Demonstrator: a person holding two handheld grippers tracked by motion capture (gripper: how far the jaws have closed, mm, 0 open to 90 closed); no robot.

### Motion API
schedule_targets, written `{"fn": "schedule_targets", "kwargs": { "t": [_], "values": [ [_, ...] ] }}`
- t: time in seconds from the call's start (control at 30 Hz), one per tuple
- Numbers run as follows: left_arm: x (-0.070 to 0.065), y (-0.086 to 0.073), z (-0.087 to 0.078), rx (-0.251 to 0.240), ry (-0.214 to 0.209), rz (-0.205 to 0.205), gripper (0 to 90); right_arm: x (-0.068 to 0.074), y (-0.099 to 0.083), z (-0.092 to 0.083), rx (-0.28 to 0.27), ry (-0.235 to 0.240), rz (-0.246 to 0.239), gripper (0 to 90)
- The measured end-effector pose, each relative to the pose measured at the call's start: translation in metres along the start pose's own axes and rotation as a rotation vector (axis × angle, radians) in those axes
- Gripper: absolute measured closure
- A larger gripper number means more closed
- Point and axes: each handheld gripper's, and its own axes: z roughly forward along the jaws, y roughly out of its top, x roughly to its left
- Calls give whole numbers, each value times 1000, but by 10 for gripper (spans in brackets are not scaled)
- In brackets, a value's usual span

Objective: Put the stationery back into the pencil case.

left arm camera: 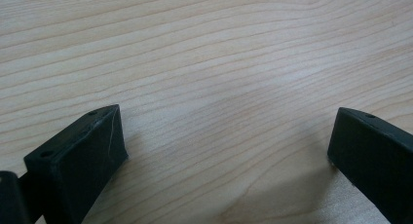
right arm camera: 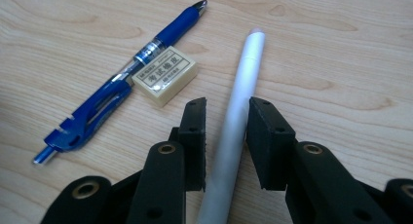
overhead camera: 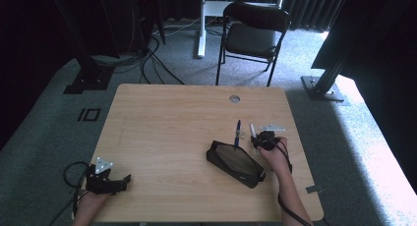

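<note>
My right gripper point(right arm camera: 226, 121) has its two jaws drawn in narrow around the white pen point(right arm camera: 238, 117), one on each side of the barrel. The left jaw seems to touch it, while a thin gap shows at the right one, so I cannot say the pen is truly clamped. The pen lies flat on the table point(right arm camera: 341, 48), running away from me with its tip pointing forward.

My left gripper point(left arm camera: 226, 141) stands wide open over bare wood, with nothing between its jaws and nothing touching them. In the high view it point(overhead camera: 110, 179) sits near the table's front left corner, well apart from everything else.

Counting what lies here: two pens, one eraser, one pouch. The blue pen point(right arm camera: 122, 83) lies just left of the white one, slanted, with the cream eraser point(right arm camera: 164, 75) touching its side, between the two pens. From above, the black pouch point(overhead camera: 236, 163) lies open on the table, just beside my right hand point(overhead camera: 275, 155), and the blue pen's near end reaches to its rim. The eraser sits close to my left jaw but clear of it.

Beyond the table stands one black folding chair point(overhead camera: 253, 34), on grey carpet.
</note>
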Motion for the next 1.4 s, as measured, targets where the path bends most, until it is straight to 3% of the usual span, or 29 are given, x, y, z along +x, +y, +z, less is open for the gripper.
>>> {"fn": "schedule_targets", "kwargs": {
  "t": [0.33, 0.6, 0.67, 1.1, 1.13, 1.4],
  "values": [
    [0, 0, 0, 0, 0, 0, 6, -2, 0, 2, 26, -76, 27, 777],
    [0, 0, 0, 0, 0, 0, 5, -4, 1, 0, 19, -92, 81, 787],
    [0, 0, 0, 0, 0, 0, 6, -5, 3, -5, 4, -75, 100, 787],
    [0, 0, 0, 0, 0, 0, 6, -11, 19, -37, -59, -27, 96, 787],
    [0, 0, 0, 0, 0, 0, 6, -12, 21, -41, -71, -9, 115, 787],
    [0, 0, 0, 0, 0, 0, 6, -11, 29, -59, -118, 36, 104, 787]
  ]
}}
